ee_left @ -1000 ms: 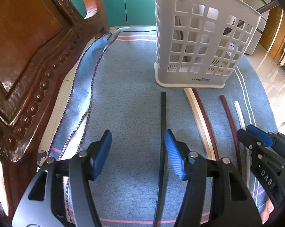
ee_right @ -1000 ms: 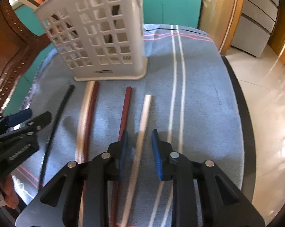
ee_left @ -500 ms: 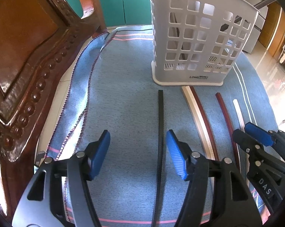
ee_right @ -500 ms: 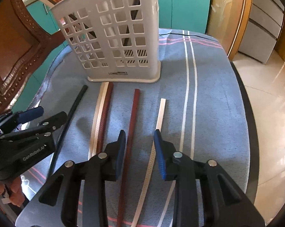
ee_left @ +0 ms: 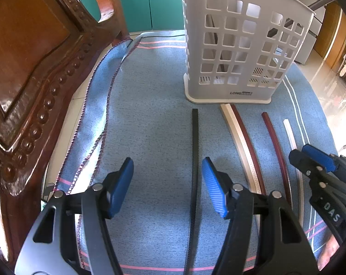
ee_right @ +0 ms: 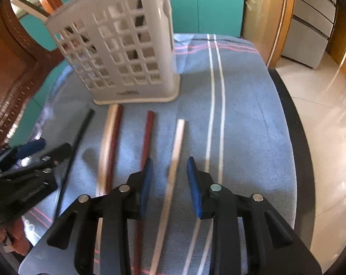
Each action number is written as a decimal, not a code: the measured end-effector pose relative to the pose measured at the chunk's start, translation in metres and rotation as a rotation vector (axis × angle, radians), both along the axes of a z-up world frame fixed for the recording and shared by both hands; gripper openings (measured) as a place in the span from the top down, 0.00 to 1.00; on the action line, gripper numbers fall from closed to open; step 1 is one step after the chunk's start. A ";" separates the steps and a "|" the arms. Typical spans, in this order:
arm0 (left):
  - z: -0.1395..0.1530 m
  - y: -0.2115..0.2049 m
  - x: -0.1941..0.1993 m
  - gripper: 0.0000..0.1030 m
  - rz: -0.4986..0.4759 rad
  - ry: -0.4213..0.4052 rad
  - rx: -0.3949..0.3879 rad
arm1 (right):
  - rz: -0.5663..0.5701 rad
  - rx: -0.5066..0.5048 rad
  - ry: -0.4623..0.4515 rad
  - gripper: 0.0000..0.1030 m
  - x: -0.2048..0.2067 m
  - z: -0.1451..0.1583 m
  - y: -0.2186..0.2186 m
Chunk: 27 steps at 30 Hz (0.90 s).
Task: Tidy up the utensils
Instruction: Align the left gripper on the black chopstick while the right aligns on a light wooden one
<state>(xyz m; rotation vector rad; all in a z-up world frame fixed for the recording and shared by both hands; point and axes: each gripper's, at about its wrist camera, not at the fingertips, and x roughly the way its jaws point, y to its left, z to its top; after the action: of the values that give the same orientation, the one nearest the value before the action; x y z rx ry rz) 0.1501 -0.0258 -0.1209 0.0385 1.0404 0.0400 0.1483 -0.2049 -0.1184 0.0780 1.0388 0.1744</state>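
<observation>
A blue woven cloth with pink and white stripes (ee_left: 150, 123) covers the bench. On it stands a tall grey perforated plastic utensil basket (ee_left: 239, 45). Before the basket lie five chopsticks side by side: black (ee_left: 194, 151), pale tan (ee_left: 238, 142) touching dark maroon (ee_left: 248, 142), red-brown (ee_right: 147, 135), cream (ee_right: 176, 146). The left gripper (ee_left: 167, 171) spreads its jaws wide around the black stick; the right gripper (ee_right: 169, 171) hangs parted, astride the cream one.

right gripper (ee_right: 169, 178): jaws wider, straddling pale chopstick (ee_right: 176, 151) | left gripper (ee_left: 167, 178): closer to basket (ee_left: 239, 45)
</observation>
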 end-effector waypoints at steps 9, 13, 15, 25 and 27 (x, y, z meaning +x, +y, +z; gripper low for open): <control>-0.002 -0.003 -0.003 0.38 -0.006 0.001 0.004 | 0.039 -0.045 0.000 0.70 0.001 -0.005 0.013; -0.002 -0.002 -0.003 0.38 -0.003 -0.001 0.002 | 0.018 -0.027 0.009 0.87 -0.001 -0.003 0.011; -0.001 0.001 -0.001 0.38 0.000 -0.001 -0.001 | 0.004 -0.025 0.008 0.93 0.000 -0.003 0.006; 0.004 0.011 0.003 0.38 -0.009 -0.024 -0.067 | -0.048 0.030 0.017 0.81 0.009 0.000 -0.020; 0.003 0.016 0.006 0.38 -0.013 -0.022 -0.102 | -0.042 0.038 0.020 0.76 0.011 0.000 -0.022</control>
<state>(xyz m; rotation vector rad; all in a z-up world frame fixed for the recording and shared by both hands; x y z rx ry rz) 0.1563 -0.0093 -0.1182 -0.0472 1.0186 -0.0245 0.1597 -0.2267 -0.1188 0.1365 1.0527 0.1554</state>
